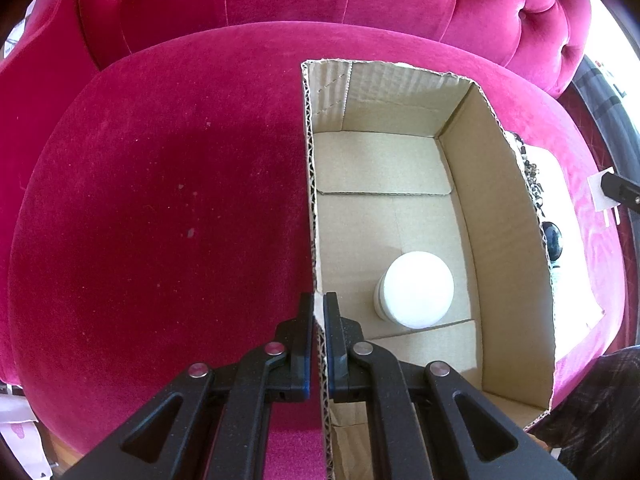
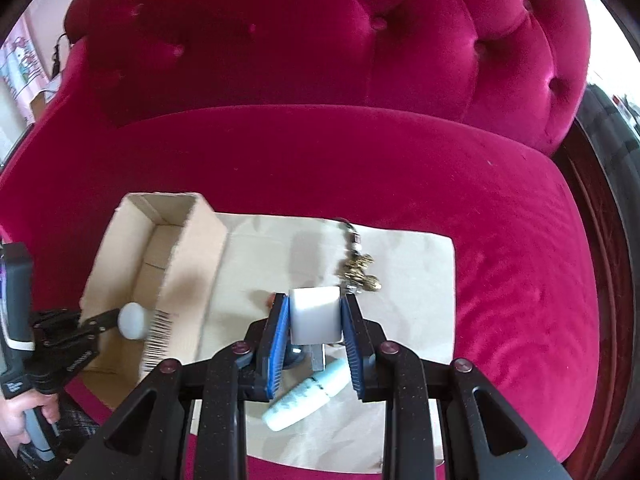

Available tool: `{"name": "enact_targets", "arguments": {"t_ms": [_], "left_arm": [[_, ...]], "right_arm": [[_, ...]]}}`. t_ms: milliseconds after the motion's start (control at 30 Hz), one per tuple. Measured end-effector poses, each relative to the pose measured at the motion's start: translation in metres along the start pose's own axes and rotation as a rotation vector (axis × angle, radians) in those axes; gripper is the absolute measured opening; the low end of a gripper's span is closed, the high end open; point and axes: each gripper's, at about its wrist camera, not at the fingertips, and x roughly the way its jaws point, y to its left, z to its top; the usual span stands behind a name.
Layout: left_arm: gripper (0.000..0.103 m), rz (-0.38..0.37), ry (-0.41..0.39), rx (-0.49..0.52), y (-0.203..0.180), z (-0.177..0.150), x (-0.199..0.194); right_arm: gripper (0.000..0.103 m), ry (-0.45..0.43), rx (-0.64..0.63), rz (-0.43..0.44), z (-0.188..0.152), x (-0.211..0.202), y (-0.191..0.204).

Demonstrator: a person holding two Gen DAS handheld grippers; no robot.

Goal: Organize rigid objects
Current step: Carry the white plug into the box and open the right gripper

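Note:
An open cardboard box (image 1: 508,216) stands on the pink velvet seat. Inside it stands a white round-lidded jar (image 1: 418,290). My left gripper (image 1: 319,300) is shut on the box's left wall, one finger on each side. My right gripper (image 2: 315,299) is shut on a white plug adapter (image 2: 316,314), held above the brown paper with its metal prongs (image 2: 318,356) pointing down. The left wrist view shows that adapter (image 1: 600,192) at the far right edge. Under the right gripper a pale mint tube (image 2: 308,394) lies on the paper.
Brown paper (image 2: 408,280) covers the seat right of the box (image 2: 188,264). A gold keychain (image 2: 358,270) lies on it, and a dark round object (image 1: 553,240) sits by the box's right wall. A hand (image 2: 22,420) holds the left gripper (image 2: 102,320). The tufted backrest (image 2: 320,40) rises behind.

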Motion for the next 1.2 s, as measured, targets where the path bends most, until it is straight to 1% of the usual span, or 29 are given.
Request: {"name": "enact_targets", "arguments": {"t_ms": [367,700,1200], "left_arm": [[0.005,0.002,-0.002,0.002,-0.001,-0.001,0.001],[0.005,0.001,-0.001,0.001,-0.001,-0.001,0.001],[0.005,0.001,-0.002,0.001,-0.001,-0.001,0.001]], "right_arm": [[0.028,-0.023,-0.101,0.073,0.017,-0.016,0.057],[0.028,-0.029,-0.181,0.145,0.025,-0.016,0.105],[0.028,0.005,-0.230,0.186,0.026,0.003,0.141]]}}
